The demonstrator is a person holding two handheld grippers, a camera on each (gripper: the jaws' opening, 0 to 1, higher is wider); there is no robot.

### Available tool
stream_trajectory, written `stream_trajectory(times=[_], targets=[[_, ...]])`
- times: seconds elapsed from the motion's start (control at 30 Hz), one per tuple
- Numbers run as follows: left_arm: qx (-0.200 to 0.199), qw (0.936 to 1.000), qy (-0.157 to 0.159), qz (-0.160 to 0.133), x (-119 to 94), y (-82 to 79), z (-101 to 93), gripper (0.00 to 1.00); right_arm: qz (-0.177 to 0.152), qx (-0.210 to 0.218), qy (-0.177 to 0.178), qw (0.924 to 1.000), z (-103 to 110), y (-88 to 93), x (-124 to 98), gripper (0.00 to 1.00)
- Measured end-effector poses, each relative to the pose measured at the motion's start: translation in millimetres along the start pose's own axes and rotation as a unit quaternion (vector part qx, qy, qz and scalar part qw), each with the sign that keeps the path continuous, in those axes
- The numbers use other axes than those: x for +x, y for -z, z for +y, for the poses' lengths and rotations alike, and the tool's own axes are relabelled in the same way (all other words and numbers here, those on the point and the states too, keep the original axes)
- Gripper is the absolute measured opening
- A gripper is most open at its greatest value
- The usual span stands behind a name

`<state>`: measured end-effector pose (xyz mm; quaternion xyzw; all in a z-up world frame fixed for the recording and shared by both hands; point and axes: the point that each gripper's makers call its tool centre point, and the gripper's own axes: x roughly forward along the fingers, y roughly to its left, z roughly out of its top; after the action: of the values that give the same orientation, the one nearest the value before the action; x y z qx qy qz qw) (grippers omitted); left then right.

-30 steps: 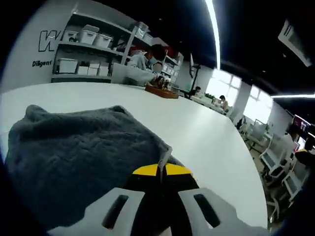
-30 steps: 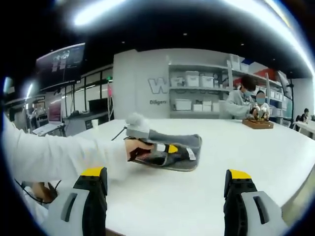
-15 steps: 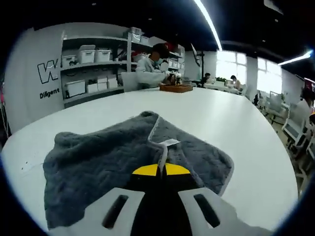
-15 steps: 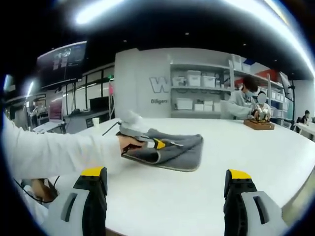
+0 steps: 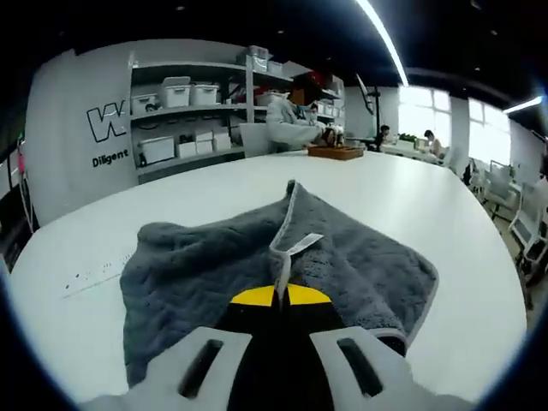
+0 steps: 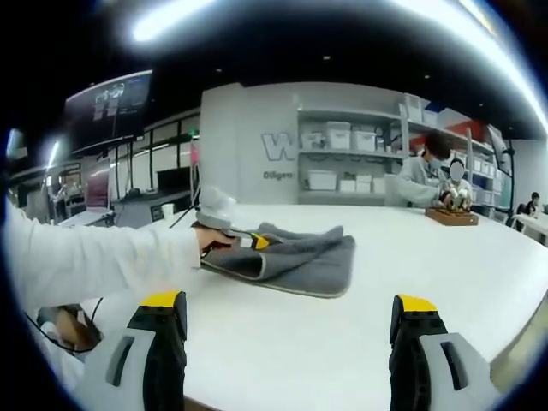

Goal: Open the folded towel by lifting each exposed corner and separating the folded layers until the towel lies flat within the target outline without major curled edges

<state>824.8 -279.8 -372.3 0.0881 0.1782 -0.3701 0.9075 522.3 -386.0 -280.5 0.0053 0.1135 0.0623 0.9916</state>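
The towel (image 5: 282, 257), grey with a pale hem, lies folded near the middle of the white worktop (image 5: 445, 197). One corner is raised off the lower layers, its hem and small label caught at the tips of the left gripper (image 5: 281, 295), whose jaws are closed tight on that edge. In the right gripper view the same towel (image 6: 295, 257) shows the top layer peeled up on the person's side, the left gripper (image 6: 244, 241) at its edge. No target outline can be made out.

To do this step well, I would carry the pinched corner up and away from the fold in a low arc, keeping the cloth taut so the layer peels rather than drags the whole towel.

The right gripper (image 6: 282, 330) hangs well short of the towel, jaws wide apart and holding nothing.
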Motion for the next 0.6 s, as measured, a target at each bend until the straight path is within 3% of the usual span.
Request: stream_trajectory(times=[0.6], targets=[[0.005,0.9987,-0.051,0.003,-32,8.8,55.8,0.02,0.010,-0.004,-0.002,0.9999,2,4.1,3,0.99]])
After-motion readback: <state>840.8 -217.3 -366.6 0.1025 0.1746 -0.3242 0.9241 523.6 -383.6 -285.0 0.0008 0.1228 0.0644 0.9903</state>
